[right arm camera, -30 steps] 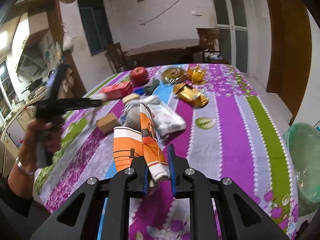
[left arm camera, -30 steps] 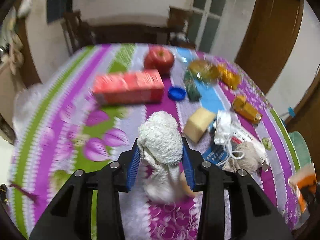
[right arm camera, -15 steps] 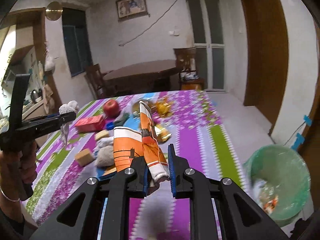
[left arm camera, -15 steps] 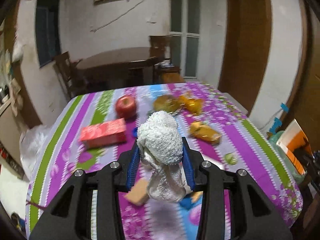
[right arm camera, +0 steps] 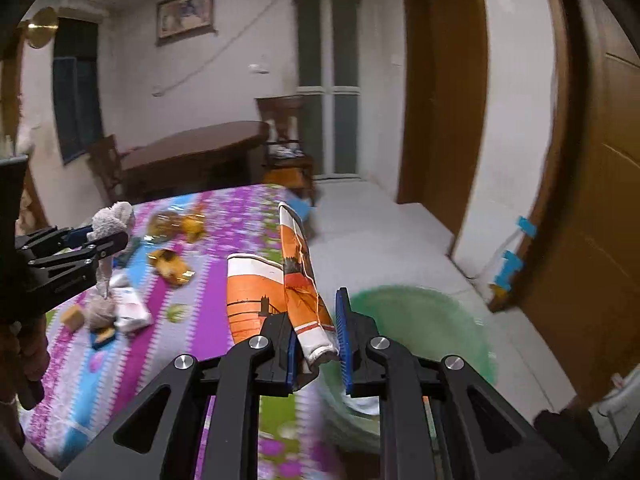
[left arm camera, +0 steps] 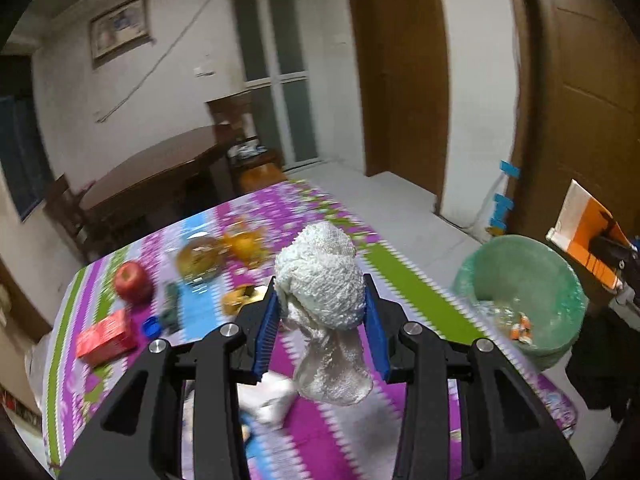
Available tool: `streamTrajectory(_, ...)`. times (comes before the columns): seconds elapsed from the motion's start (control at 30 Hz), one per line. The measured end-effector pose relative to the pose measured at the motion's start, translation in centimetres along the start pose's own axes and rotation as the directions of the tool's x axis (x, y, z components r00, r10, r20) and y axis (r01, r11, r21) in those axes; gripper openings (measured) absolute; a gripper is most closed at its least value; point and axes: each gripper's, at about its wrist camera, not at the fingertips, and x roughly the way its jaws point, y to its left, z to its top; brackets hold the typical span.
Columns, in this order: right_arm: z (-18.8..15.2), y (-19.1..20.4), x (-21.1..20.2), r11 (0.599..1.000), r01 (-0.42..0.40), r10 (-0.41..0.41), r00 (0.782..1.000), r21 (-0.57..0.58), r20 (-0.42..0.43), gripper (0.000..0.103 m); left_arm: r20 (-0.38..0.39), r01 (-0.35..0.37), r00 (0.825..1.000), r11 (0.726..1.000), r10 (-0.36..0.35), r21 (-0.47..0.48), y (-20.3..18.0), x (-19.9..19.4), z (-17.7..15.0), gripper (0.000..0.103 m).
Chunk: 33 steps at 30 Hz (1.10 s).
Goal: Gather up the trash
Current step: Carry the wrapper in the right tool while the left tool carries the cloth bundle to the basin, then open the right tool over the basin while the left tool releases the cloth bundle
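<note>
My left claw [left arm camera: 320,316] clamps a white crumpled tissue wad [left arm camera: 322,280]; my right claw [right arm camera: 316,344] pinches a flattened orange cup [right arm camera: 280,292], green bin [right arm camera: 420,320] just beyond.

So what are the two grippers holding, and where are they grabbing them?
The left gripper squeezes a crumpled white tissue wad around its middle. The right gripper pinches a flattened orange-and-white paper cup by its bottom end.

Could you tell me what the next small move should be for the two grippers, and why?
Probably carry both on over the green bin and release. The left gripper is clamped on a crumpled white wad, the right gripper on a flattened orange paper cup, neither yet above the bin's opening.
</note>
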Motion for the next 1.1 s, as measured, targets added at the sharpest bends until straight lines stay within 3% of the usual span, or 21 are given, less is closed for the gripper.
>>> streamTrajectory(0.3,-0.2,-7.7,-0.3,0.991,0.113,-0.108,0.991,0.068,-0.079,0.017,-0.020,0.089,0.996,0.989,-0.087,0.119,-7.6,2.4,1.4,0.037)
streamTrajectory(0.47,-0.1,-11.7,0.4,0.980,0.146,-0.125,0.980,0.134,-0.155,0.017,-0.074,0.179,0.983,0.967,-0.168,0.182,-11.2,4.5,2.1,0.037)
streamTrajectory(0.6,-0.3,-13.8,1.7,0.971,0.166,-0.126,0.967,0.174,-0.221,0.017,-0.147,0.298,0.951,0.932,-0.272,0.205,-13.5,6.3,3.2,0.037)
streamTrajectory(0.7,-0.6,-15.3,2.9,0.964,0.173,-0.114,0.955,0.201,-0.275,0.018,-0.209,0.394,0.913,0.891,-0.351,0.224,-14.8,7.9,3.8,0.037)
streamTrajectory(0.77,-1.0,-15.8,3.8,0.962,0.173,-0.103,0.945,0.209,-0.311,0.018,-0.239,0.430,0.894,0.874,-0.378,0.225,-15.5,8.8,3.9,0.037)
streamTrajectory(0.87,-1.5,-16.4,5.7,0.956,0.169,-0.074,0.929,0.239,-0.362,0.018,-0.299,0.495,0.853,0.844,-0.428,0.207,-16.7,10.5,4.3,0.037)
streamTrajectory(1.1,-2.7,-16.4,9.5,0.934,0.179,-0.028,0.900,0.308,-0.435,0.018,-0.355,0.515,0.831,0.834,-0.428,0.198,-18.5,13.1,4.1,0.038)
